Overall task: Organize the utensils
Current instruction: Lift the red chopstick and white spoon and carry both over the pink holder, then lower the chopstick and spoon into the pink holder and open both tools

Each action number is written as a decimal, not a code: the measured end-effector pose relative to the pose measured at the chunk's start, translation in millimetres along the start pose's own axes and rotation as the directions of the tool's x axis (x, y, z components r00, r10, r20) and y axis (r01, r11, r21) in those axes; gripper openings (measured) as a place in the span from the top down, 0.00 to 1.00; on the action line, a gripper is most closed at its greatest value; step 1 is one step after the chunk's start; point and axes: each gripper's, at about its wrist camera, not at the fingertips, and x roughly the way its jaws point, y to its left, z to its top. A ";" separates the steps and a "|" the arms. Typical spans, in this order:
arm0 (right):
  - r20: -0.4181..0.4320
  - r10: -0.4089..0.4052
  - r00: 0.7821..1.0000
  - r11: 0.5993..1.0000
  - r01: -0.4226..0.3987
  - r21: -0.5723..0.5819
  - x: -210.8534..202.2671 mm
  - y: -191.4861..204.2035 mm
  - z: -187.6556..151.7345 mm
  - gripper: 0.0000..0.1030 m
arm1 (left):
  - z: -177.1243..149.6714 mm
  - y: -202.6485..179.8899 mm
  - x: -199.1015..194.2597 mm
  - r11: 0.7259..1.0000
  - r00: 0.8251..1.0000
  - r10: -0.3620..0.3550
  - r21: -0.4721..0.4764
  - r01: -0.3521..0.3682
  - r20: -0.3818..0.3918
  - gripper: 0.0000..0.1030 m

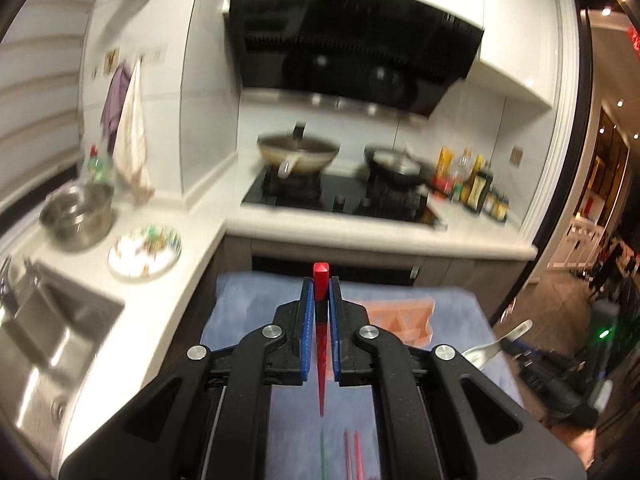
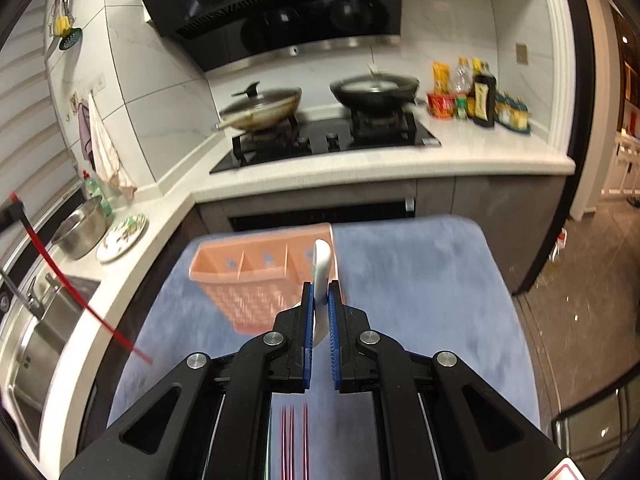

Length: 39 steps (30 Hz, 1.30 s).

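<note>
Left tool [image 1: 320, 292]: pads clamped on a red chopstick [image 1: 321, 344], square end forward, tapered tip pointing back toward the camera, lifted above the blue towel [image 1: 248, 320] covering the surface. More chopsticks [image 1: 352, 452], red and green, lie on the towel below. Peach utensil basket [image 2: 256, 280], three compartments, rests mid-towel, tipped forward. Right tool [image 2: 320, 300]: clamped on a white spoon [image 2: 322, 264], handle forward, held over the basket's right compartment.

Basket [image 2: 256, 280] on cloth [image 2: 420, 300], stove [image 2: 328, 140] behind, sink [image 2: 36, 344] left
</note>
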 end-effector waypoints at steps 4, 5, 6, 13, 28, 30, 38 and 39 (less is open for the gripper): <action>0.024 -0.008 1.000 1.000 0.008 -0.013 27.8 7.4 32.9 0.93 | 35.3 -14.0 14.3 1.000 0.998 -0.022 0.000 0.022 0.061 0.93; 0.023 -0.008 1.000 1.000 0.008 -0.014 37.1 8.5 38.8 0.93 | 40.1 -16.6 19.7 1.000 0.997 -0.025 0.001 0.025 0.069 0.93; 0.019 -0.007 1.000 1.000 0.007 -0.014 45.0 9.2 42.8 0.93 | 46.5 -20.4 28.0 0.999 0.997 -0.032 0.001 0.032 0.076 0.93; -0.044 -0.026 0.999 0.999 0.025 -0.021 103.8 8.3 49.8 0.93 | 49.3 -33.8 88.8 0.999 0.998 -0.041 0.004 0.041 0.055 0.93; -0.126 -0.026 0.992 1.000 0.025 -0.006 153.7 -1.1 27.3 0.88 | -4.0 -8.5 161.9 0.998 0.995 -0.007 -0.055 0.002 -0.095 0.77; -0.114 -0.022 0.993 1.000 0.022 0.001 146.5 -2.3 29.2 0.86 | -4.4 -6.6 156.6 0.998 0.996 0.011 -0.056 -0.016 -0.085 0.63; -0.061 -0.006 0.998 1.000 0.006 -0.001 100.8 -0.8 28.8 0.83 | -10.2 -2.7 123.6 0.998 0.997 0.042 -0.039 -0.044 -0.072 0.56; -0.052 -0.006 0.999 1.000 0.006 -0.002 91.6 -0.5 26.6 0.82 | -12.6 -1.9 118.1 0.998 0.996 0.044 -0.037 -0.047 -0.073 0.56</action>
